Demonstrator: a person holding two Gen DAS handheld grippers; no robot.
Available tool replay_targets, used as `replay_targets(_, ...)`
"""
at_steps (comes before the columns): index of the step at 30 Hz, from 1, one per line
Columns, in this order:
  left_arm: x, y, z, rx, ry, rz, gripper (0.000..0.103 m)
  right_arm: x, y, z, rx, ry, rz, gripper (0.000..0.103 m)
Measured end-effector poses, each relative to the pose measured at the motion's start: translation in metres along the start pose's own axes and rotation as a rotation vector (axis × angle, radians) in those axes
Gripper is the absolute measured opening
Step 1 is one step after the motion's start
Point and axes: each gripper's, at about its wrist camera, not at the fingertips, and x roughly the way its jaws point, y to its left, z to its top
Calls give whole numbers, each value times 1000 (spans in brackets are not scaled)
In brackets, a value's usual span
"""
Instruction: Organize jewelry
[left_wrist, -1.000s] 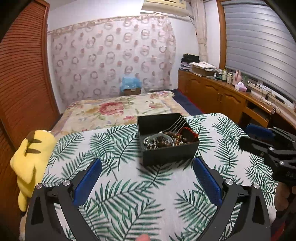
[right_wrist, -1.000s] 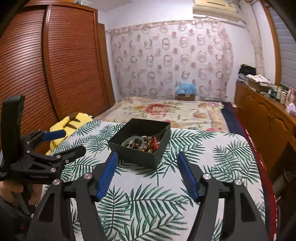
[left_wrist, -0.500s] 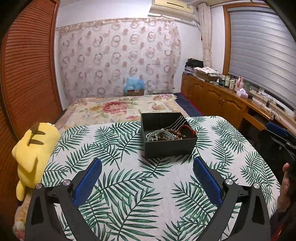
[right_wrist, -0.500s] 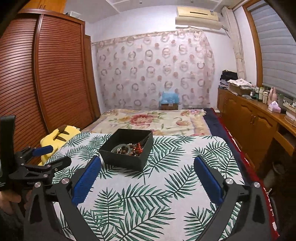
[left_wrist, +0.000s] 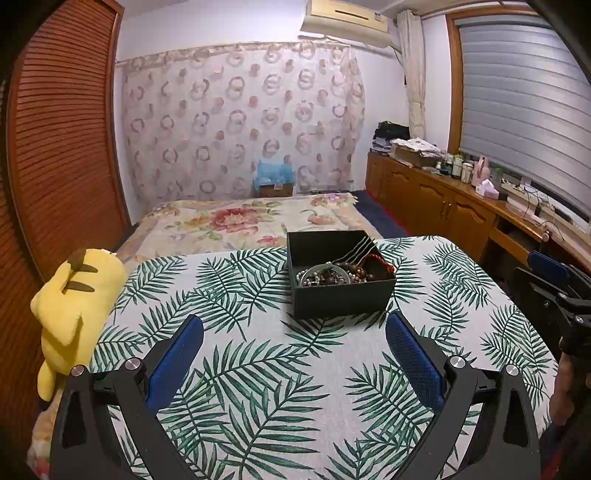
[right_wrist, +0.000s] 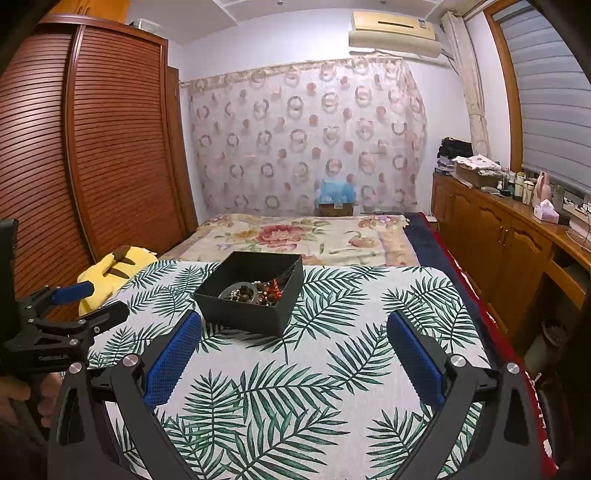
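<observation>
Standing back from the black box (right_wrist: 246, 291), the right hand-held gripper (right_wrist: 294, 341) has its jaws spread wide with nothing between them; they have just been opening, narrower a second ago and at full spread since half a second ago. The left hand-held gripper (left_wrist: 294, 345) is likewise open and empty. Against the earlier frames both views show the box a little farther off and more of the room above it, so the hands appear to have drawn back. I read that as the piece last handled having been let go, with the next pick not yet begun.

The jewelry (left_wrist: 341, 272) lies heaped in the near right part of the box: dark brown beads, a pale ring-shaped bangle, some silvery chains draped toward the rim and a red cord. How many separate pieces there are I cannot tell.

Counted: one box, sitting on the far middle of the leaf-patterned worktop (left_wrist: 258, 387); two hand-held grippers; one yellow plush toy (left_wrist: 79, 295) at the left edge; no loose jewelry visible on the cloth
</observation>
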Motion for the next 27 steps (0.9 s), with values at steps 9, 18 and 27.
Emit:
replay_targets(9,-2,-1,0,-3,-4,-4,95,0,0,0,-1,-1,0,101)
replay_targets(18,-5,-2,1,-2,-8,-3,95,1,0,-1,-1,-2,0,101)
replay_targets(27,-8,-3,4,-1,-11,-4,95,1,0,-1,0,-2,0,101)
